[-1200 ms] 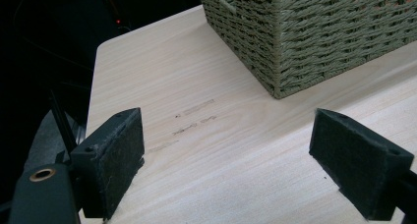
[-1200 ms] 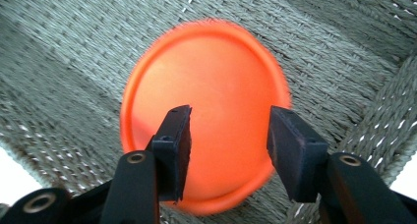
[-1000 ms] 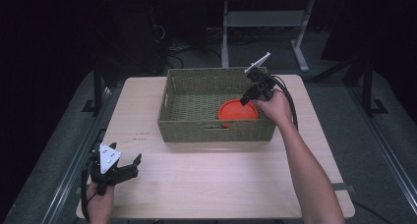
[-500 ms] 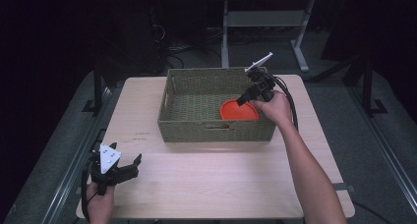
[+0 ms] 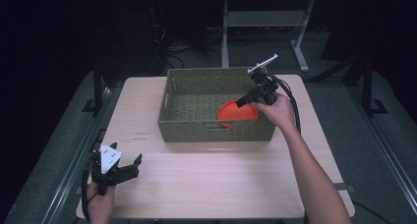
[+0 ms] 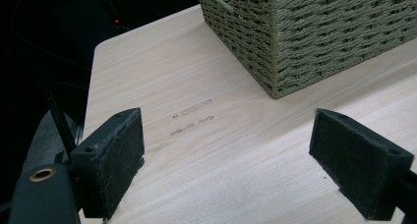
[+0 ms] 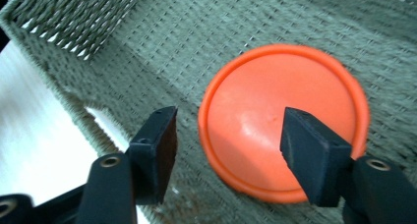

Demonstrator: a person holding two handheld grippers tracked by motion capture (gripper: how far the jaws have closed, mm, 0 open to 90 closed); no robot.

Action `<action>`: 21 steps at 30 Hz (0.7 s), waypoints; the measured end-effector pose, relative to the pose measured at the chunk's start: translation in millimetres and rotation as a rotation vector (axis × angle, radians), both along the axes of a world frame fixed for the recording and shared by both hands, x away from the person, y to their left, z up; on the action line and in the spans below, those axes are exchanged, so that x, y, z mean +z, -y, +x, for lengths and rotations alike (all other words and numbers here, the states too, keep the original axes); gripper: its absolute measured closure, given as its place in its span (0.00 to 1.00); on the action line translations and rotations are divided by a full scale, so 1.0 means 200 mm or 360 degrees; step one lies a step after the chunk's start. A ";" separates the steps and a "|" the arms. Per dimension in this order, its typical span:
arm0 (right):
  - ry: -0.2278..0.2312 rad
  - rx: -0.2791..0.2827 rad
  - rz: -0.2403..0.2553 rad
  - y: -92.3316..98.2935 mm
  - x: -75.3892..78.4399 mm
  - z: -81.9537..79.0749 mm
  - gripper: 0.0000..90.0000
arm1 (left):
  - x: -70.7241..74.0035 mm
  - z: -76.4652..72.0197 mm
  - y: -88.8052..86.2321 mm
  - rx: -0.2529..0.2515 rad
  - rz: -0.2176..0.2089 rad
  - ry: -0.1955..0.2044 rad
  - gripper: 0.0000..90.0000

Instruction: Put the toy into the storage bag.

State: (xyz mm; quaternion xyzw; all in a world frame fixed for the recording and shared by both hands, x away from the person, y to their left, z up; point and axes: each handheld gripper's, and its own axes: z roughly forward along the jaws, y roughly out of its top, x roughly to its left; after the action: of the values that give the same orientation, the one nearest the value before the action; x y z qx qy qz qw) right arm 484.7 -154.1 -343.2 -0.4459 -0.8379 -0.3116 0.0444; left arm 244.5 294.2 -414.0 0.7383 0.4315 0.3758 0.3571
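Room for moving is widest on the near half of the surface (image 5: 221,184) — bare wood runs from the basket's (image 5: 196,94) front wall down to the near edge, with only the left gripper (image 5: 129,168) resting over its near-left corner. The basket stands toward the far side, nearer the right edge than the left, with strips of bare wood on both flanks. Its woven walls rise straight, so what lies inside is hemmed in on all four sides.

An orange plate (image 5: 237,112) lies in the right half of the basket, near the front wall. In the right gripper view the plate (image 7: 282,121) rests on the woven bottom, close to the wall with the handle slot.

The right gripper (image 5: 241,103) reaches in over the basket's right wall, tilted down toward the plate, the forearm stretched diagonally from the near-right edge. Its fingers (image 7: 157,150) have just been opening and stand fairly wide — above the plate, pressing on nothing.

The left hand (image 5: 101,204) holds its gripper low and nearly level, pointing toward the middle. Its fingers (image 6: 115,157) are spread wide with bare wood between them, the basket's corner (image 6: 273,84) ahead.
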 end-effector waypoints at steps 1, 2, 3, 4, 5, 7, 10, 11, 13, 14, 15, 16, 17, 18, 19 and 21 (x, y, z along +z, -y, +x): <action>-0.0001 0.0004 0.0004 0.00 0.00 -0.01 0.41 | 0.00 0.00 0.00 -0.0003 0.0003 -0.0001 0.14; -0.0002 0.0011 0.0006 0.00 0.01 -0.01 0.41 | 0.00 0.00 0.00 -0.0001 0.0001 -0.0001 0.14; 0.0007 0.0020 0.0016 0.00 0.01 -0.02 0.41 | 0.00 0.00 0.00 0.0000 0.0004 -0.0002 0.14; 0.0015 0.0021 0.0032 0.00 0.02 -0.03 0.41 | 0.00 0.00 0.00 0.0003 -0.0003 0.0000 0.14; 0.0016 0.0030 0.0044 0.01 0.02 -0.03 0.41 | 0.00 0.00 0.00 0.0005 -0.0001 -0.0008 0.14; 0.0023 0.0034 0.0060 0.02 0.03 -0.05 0.40 | 0.00 0.00 -0.01 0.0007 -0.0002 -0.0008 0.14; 0.0039 0.0028 0.0069 0.03 0.04 -0.07 0.40 | 0.00 0.00 0.00 0.0008 -0.0001 -0.0008 0.14; 0.0046 0.0031 0.0073 0.04 0.04 -0.08 0.40 | 0.00 0.00 0.00 0.0006 -0.0002 -0.0006 0.14; 0.0061 0.0036 0.0085 0.06 0.04 -0.10 0.40 | 0.00 0.00 0.00 0.0002 0.0002 -0.0003 0.14; 0.0059 0.0033 0.0095 0.07 0.05 -0.11 0.39 | 0.00 0.00 0.00 0.0000 0.0003 -0.0003 0.14; 0.0058 0.0040 0.0100 0.07 0.05 -0.12 0.39 | 0.00 0.00 0.00 0.0001 0.0003 -0.0002 0.14; 0.0076 0.0042 0.0109 0.08 0.06 -0.14 0.39 | 0.00 0.00 0.00 0.0001 0.0002 0.0000 0.14; 0.0083 0.0045 0.0117 0.09 0.06 -0.15 0.39 | 0.00 0.00 0.00 0.0004 -0.0001 0.0000 0.14; 0.0086 0.0046 0.0123 0.10 0.06 -0.16 0.39 | 0.00 0.00 0.00 0.0005 0.0000 -0.0001 0.14; 0.0088 0.0046 0.0123 0.11 0.07 -0.18 0.39 | 0.00 0.00 0.00 0.0007 -0.0005 -0.0002 0.14; 0.0099 0.0046 0.0135 0.13 0.07 -0.20 0.39 | 0.00 0.00 0.00 0.0008 -0.0004 -0.0001 0.14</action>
State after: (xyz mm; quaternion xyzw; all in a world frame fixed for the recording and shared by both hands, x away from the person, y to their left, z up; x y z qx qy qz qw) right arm 444.0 -179.9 -328.2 -0.4215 -0.8313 -0.3599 0.0417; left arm 244.2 294.1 -414.3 0.7369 0.4339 0.3759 0.3569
